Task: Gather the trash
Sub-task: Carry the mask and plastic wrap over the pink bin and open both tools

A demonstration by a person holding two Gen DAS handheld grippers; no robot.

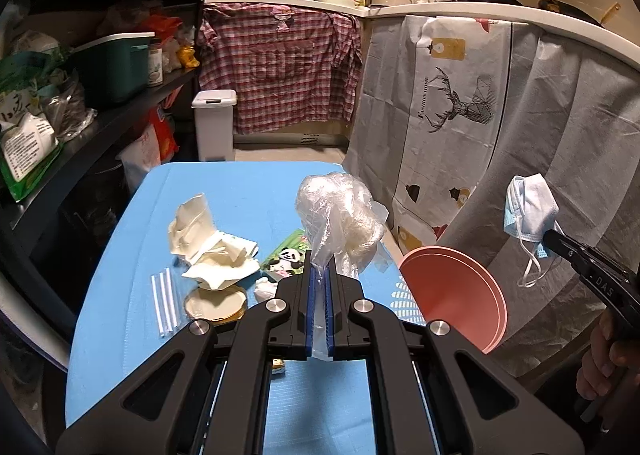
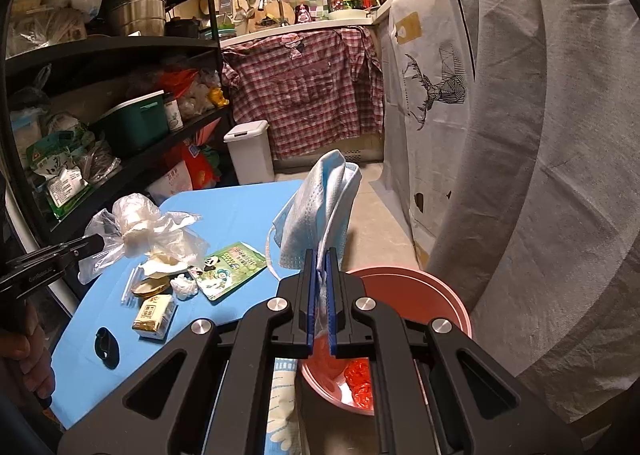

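Observation:
My left gripper (image 1: 320, 260) is shut on a crumpled clear plastic bag (image 1: 340, 211), held above the blue table (image 1: 248, 191). From the right wrist view this gripper (image 2: 96, 245) and its bag (image 2: 148, 227) hang over the table's left part. My right gripper (image 2: 320, 260) is shut on a light blue face mask (image 2: 316, 207), just above a pink bin (image 2: 452, 303) with red scraps inside. In the left wrist view the right gripper (image 1: 554, 239) holds the mask (image 1: 530, 207) to the right of the bin (image 1: 460, 295).
On the table lie crumpled paper (image 1: 212, 251), clear straws (image 1: 164, 303), a gold-rimmed lid (image 1: 214, 305), a panda packet (image 2: 230, 265), a white tissue wad (image 2: 184, 287), a small carton (image 2: 154, 315) and a black object (image 2: 107, 347). A white pedal bin (image 1: 214, 123) stands beyond; black shelves (image 1: 120, 107) left, curtained counter (image 1: 500, 115) right.

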